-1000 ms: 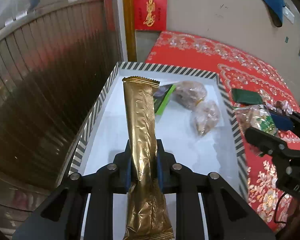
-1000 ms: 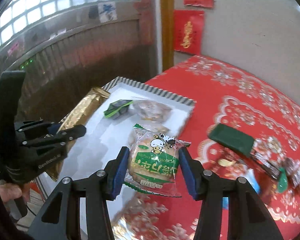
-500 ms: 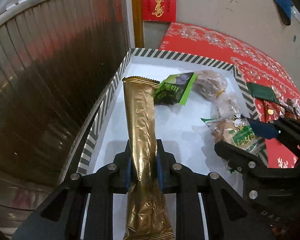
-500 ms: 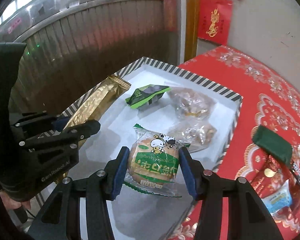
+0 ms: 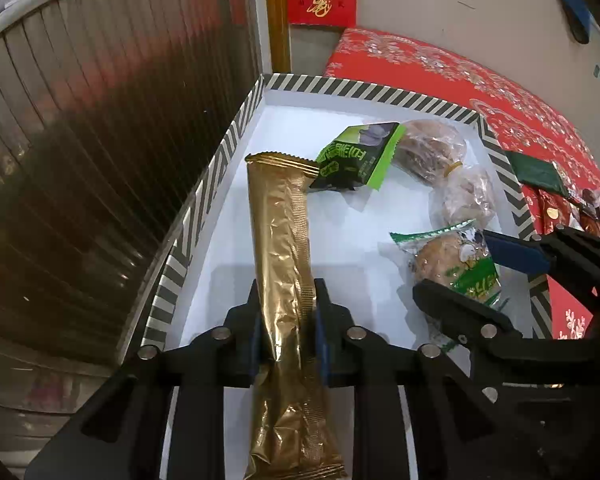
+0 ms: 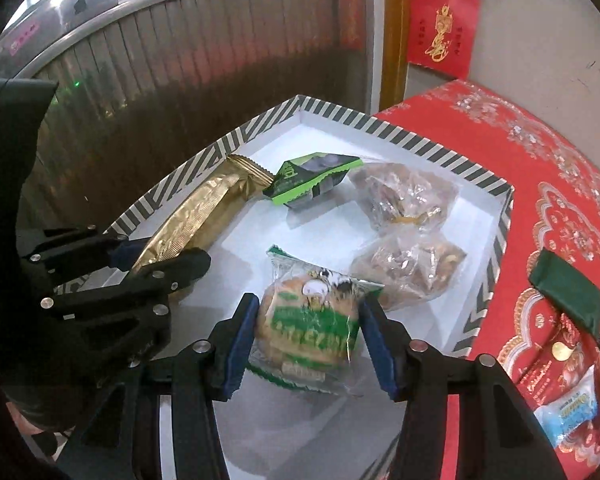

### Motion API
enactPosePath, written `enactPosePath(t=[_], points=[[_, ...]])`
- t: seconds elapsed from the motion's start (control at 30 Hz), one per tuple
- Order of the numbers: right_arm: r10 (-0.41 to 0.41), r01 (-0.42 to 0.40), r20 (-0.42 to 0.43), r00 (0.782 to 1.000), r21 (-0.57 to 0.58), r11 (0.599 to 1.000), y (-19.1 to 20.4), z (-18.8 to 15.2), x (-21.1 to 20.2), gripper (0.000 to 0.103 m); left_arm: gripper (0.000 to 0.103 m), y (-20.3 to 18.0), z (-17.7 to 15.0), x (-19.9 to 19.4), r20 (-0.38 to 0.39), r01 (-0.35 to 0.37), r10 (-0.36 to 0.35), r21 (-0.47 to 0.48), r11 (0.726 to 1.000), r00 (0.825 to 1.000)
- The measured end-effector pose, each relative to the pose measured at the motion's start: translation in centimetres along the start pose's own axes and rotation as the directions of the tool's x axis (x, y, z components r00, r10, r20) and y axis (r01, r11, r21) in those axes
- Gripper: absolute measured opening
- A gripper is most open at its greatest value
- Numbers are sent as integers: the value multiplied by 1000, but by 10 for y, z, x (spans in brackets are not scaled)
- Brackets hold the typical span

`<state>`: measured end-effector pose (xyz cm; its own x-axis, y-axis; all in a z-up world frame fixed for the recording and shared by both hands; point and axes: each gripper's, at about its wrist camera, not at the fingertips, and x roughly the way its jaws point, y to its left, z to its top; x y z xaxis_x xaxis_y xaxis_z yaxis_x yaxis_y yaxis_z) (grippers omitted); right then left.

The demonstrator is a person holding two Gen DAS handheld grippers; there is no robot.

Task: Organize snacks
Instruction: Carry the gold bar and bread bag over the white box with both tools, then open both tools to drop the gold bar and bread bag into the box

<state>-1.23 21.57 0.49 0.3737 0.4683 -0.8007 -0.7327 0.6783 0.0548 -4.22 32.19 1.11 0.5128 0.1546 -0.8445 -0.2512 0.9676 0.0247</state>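
Observation:
A long gold snack packet (image 5: 280,240) lies lengthwise along the left side of a white box with a striped rim (image 5: 364,90). My left gripper (image 5: 286,304) is shut on its lower half, and the jaws are starting to open. My right gripper (image 6: 308,302) hangs low over the box floor. A green-and-white cake packet (image 6: 308,328) sits tilted and blurred between its blue pads. Those jaws are opening and the packet looks loose. From the right wrist view the left gripper (image 6: 156,256) shows at the box's left rim (image 6: 420,144) with the gold packet (image 6: 204,216).
In the box lie a green-black snack packet (image 5: 356,158) and two clear bags of nuts (image 6: 404,196) (image 6: 412,272). The red patterned cloth (image 6: 540,168) to the right bears a dark green pouch (image 6: 568,296) and small sweets (image 6: 568,412). A ribbed metal wall (image 5: 80,160) runs close on the left.
The right gripper has moved from over the red cloth into the box and lowered. The cake packet has tipped between its jaws. The left gripper has sunk slightly with the gold packet.

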Motion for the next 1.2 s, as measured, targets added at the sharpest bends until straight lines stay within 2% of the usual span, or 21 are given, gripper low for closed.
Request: enactPosePath(t=[0.1, 0.17, 0.27, 0.43, 0.5, 0.67, 0.87, 0.97, 1.2], points=[[21, -21, -8, 1000, 25, 999, -4, 0, 0, 54, 41, 5, 0, 0, -3, 8, -8, -26, 1000, 1000], [30, -30, -2, 1000, 43, 999, -7, -2, -3, 57, 63, 10, -1, -4, 8, 17, -16, -51, 999, 1000], [44, -46, 28, 999, 73, 996, -12, -4, -16, 65, 72, 9, -1, -15, 42, 5, -3, -53, 999, 999], [55, -64, 99, 994, 90, 994, -18, -8, -47, 70, 74, -6, -2, -32, 93, -8, 10, -25, 1000, 996], [44, -56, 123, 991, 99, 993, -24, -12, -63, 75, 74, -12, -1, -39, 108, 5, -3, -19, 1000, 994], [8, -31, 160, 987, 142, 989, -45, -26, -92, 78, 74, -31, 2, -51, 129, 50, -49, -4, 999, 991], [-58, 12, 190, 980, 232, 973, -88, -56, -127, 80, 74, -67, 3, -68, 145, 83, -90, 54, 995, 985], [-116, 63, 184, 976, 270, 961, -112, -75, -143, 80, 74, -86, 4, -74, 147, 102, -113, 83, 991, 983], [-241, 170, 151, 959, 377, 910, -174, -124, -179, 81, 74, -135, 6, -77, 121, 148, -167, 148, 978, 979]])
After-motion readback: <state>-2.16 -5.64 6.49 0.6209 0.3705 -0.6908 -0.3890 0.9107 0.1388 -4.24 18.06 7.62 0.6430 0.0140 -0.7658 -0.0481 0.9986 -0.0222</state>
